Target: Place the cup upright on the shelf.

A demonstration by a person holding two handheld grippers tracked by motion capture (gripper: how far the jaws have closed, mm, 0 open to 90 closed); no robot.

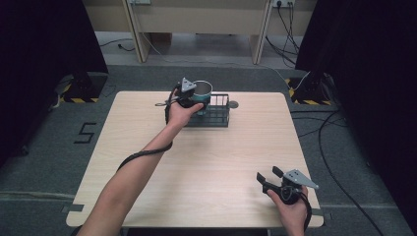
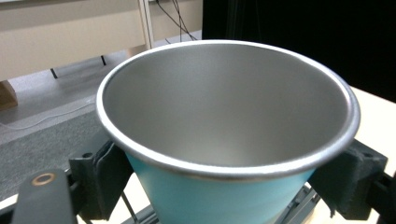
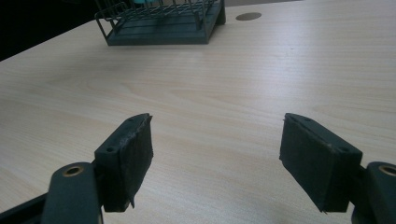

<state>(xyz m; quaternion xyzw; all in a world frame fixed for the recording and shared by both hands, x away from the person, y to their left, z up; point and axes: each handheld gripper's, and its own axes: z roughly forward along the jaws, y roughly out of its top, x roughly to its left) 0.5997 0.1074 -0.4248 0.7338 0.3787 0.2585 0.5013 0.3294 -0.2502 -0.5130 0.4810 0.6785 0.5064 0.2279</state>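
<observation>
A teal cup (image 1: 202, 92) with a bare steel inside (image 2: 224, 107) stands upright at the left end of a dark wire basket (image 1: 219, 116) at the back of the table. My left gripper (image 1: 198, 102) is shut on the cup's teal wall, one pad (image 2: 108, 175) on each side just under the rim. Whether the cup rests on the basket floor I cannot tell. My right gripper (image 1: 268, 174) is near the front right of the table, open, with nothing between its pads (image 3: 132, 158). The right gripper view has the basket (image 3: 159, 32) far ahead.
The light wooden table (image 1: 211, 162) has a round cable hole (image 1: 233, 104) just right of the basket. Grey carpet, trailing cables and dark curtains surround the table. A pale bench stands behind it.
</observation>
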